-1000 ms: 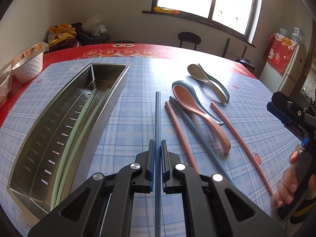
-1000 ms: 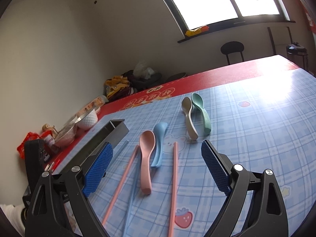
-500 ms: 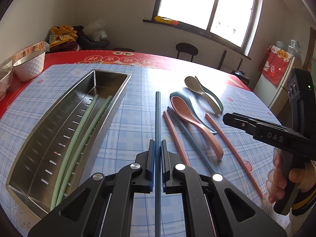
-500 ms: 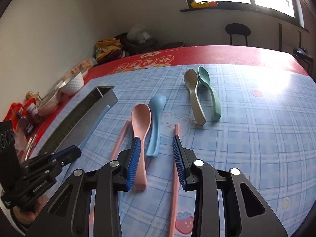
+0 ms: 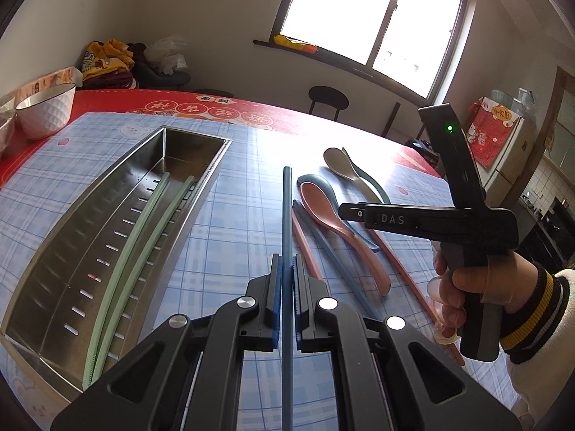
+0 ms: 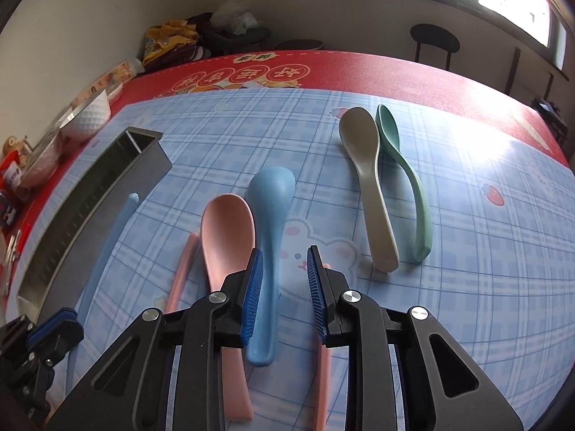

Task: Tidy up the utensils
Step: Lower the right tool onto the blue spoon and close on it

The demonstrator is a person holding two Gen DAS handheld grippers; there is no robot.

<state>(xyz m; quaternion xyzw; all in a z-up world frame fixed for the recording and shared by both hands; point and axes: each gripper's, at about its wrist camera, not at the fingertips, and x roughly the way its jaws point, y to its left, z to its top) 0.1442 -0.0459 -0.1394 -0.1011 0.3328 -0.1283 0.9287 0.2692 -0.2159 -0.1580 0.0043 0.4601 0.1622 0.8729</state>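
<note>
My left gripper [image 5: 286, 300] is shut on a blue chopstick [image 5: 286, 215], held lengthwise just right of the steel tray [image 5: 201, 194]. Two green chopsticks [image 5: 143, 237] lie in the tray. My right gripper [image 6: 282, 287] is partly open, its jaws astride the handle of the blue spoon [image 6: 269, 215], apart from it. A pink spoon [image 6: 226, 230] lies to its left, and pink chopsticks [image 6: 185, 265] lie on both sides. A beige spoon [image 6: 366, 165] and a green spoon [image 6: 406, 168] lie further right. A second blue chopstick [image 5: 334, 258] lies by the pink spoon.
A white bowl [image 5: 45, 111] and other dishes stand at the table's left edge on the red mat. Clothes and bags lie piled at the far wall. The right hand and its gripper body [image 5: 449, 222] hang over the utensils in the left wrist view.
My right gripper has moved down and forward over the spoons and narrowed its jaws around the blue spoon's handle. My left gripper has held the blue chopstick almost still.
</note>
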